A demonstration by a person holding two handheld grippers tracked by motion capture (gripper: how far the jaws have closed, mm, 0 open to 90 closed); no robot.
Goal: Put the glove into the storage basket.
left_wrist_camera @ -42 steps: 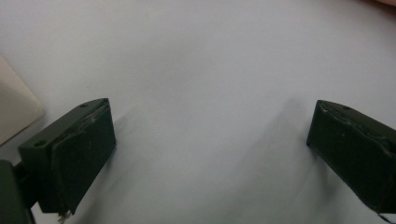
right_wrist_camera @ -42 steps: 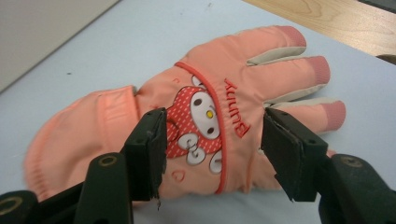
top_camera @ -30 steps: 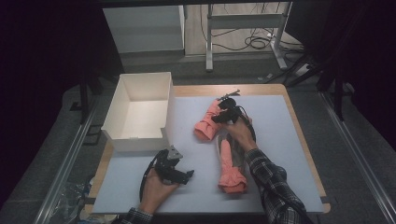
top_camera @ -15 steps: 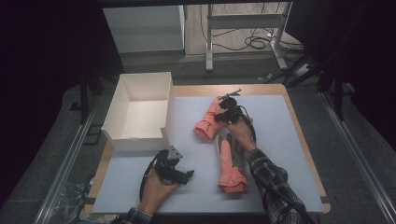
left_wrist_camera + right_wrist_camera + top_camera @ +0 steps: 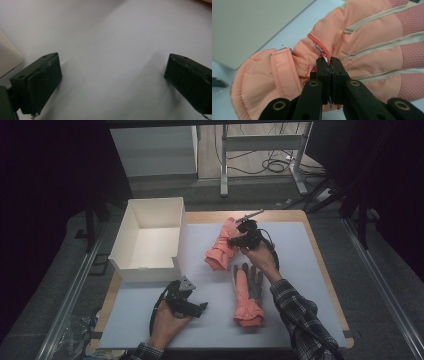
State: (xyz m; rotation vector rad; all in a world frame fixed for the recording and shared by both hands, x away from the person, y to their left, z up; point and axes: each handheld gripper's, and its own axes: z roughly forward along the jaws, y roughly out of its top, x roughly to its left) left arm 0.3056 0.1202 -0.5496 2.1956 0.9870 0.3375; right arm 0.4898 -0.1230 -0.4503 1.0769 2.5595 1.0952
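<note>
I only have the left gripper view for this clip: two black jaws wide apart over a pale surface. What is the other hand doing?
Observer: The right tongs are shut on a pink glove, pinching fabric near its wrist.
Reviewer: Is that the only glove?
Observer: No, a second glove lies flat on the mat, nearer the person, apart from the first.
Reviewer: That beige corner at my left edge?
Observer: It is a white box, open on top, with nothing in it, at the mat's far left.
</note>
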